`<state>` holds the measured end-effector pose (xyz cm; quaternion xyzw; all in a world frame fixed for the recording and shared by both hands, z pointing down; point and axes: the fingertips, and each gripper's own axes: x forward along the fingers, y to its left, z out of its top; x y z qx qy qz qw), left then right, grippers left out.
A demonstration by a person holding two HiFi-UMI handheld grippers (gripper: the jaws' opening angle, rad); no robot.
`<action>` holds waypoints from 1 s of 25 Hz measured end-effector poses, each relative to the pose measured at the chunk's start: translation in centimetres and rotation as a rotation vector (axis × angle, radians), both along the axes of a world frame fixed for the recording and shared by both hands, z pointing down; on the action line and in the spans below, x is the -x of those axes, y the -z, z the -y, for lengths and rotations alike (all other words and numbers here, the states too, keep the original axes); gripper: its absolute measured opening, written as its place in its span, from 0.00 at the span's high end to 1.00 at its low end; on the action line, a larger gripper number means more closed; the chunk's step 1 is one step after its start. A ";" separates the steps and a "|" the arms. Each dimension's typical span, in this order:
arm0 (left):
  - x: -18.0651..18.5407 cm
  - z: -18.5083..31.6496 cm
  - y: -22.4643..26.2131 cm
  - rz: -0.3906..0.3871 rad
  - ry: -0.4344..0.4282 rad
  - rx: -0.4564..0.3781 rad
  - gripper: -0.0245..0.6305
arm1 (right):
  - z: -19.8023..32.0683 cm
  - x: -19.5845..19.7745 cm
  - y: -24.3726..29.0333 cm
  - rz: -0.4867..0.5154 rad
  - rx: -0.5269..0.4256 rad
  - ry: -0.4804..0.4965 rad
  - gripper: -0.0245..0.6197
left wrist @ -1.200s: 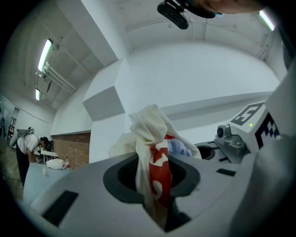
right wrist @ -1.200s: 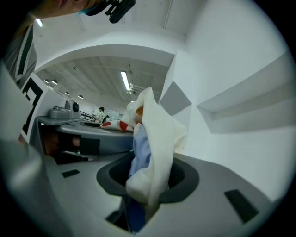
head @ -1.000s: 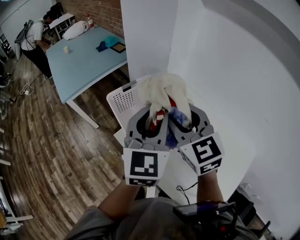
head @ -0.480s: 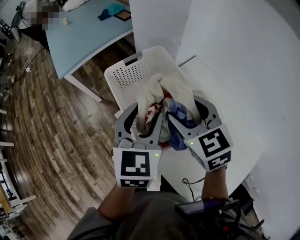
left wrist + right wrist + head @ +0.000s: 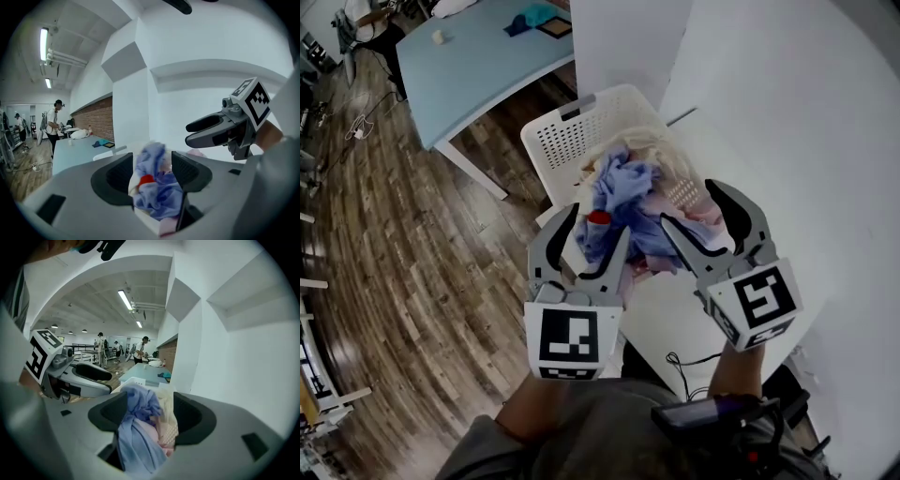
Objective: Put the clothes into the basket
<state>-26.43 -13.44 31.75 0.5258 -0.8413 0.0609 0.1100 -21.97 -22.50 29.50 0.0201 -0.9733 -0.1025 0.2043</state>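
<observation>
Under L tool [image 5: 600,221] & R tool [image 5: 689,203], clothes [image 5: 623,202] sit heaped in white basket [image 5: 551,141], w/ white wall [image 5: 787,103] right of R tool. L jaws opening, R jaws apart; neither presses cloth. Wood floor [image 5: 394,262] left of L tool lies open; blue desk [image 5: 478,66] well beyond.

Left gripper [image 5: 600,221]: jaws pointing forward and down, opening; pads press on nothing, clothes [image 5: 623,192] show through the gap. Right gripper [image 5: 689,202]: just beside it, jaws apart, nothing clamped. Both forearms reach forward, side by side.
</observation>
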 end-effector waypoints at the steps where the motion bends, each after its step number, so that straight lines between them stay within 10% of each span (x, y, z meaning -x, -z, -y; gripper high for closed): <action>1: -0.4 0.2 0.1 0.004 -0.011 -0.008 0.56 | -0.2 -0.3 -0.1 0.011 -0.004 0.009 0.47; 17: -8.7 7.8 -0.8 -0.014 -0.171 0.007 0.56 | 4.3 -10.1 -7.6 -0.022 0.010 -0.063 0.45; 25: -8.4 8.9 -2.3 -0.025 -0.134 0.052 0.56 | 4.4 -8.4 -15.7 -0.177 -0.014 0.084 0.22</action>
